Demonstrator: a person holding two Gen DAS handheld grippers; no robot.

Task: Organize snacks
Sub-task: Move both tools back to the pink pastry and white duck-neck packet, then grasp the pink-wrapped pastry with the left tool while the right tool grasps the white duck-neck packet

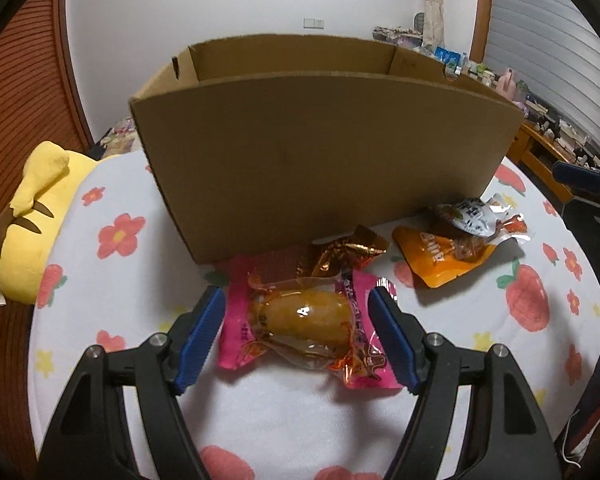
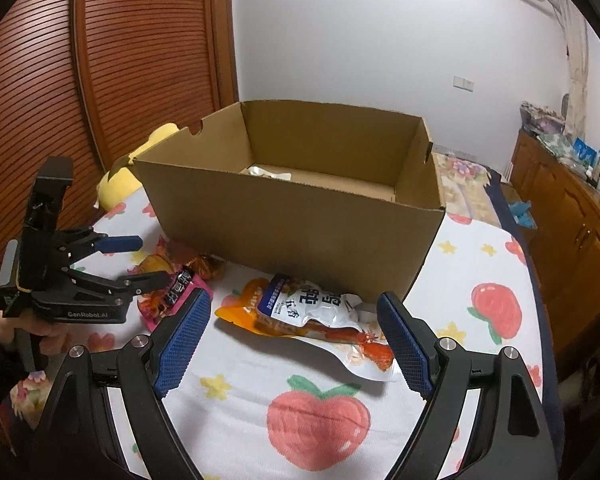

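Note:
A brown cardboard box (image 1: pixel 320 152) stands open on the fruit-print cloth; it also shows in the right wrist view (image 2: pixel 300 216), with a white item inside. In front of it lie snacks. My left gripper (image 1: pixel 298 344) is open, its blue pads either side of a clear-and-pink packet (image 1: pixel 304 320) holding an orange-brown snack. A gold wrapper (image 1: pixel 340 256) lies behind it. My right gripper (image 2: pixel 296 344) is open just above a white-and-blue packet (image 2: pixel 316 304) that lies on an orange pouch (image 2: pixel 244 308). The left gripper (image 2: pixel 132 260) shows at the left of the right wrist view.
A yellow plush toy (image 1: pixel 32 224) lies at the left beside the box. A wooden slatted door (image 2: pixel 100 60) stands behind it. A wooden cabinet (image 2: pixel 572 216) with clutter runs along the right. The cloth's edge (image 2: pixel 540 300) curves down on the right.

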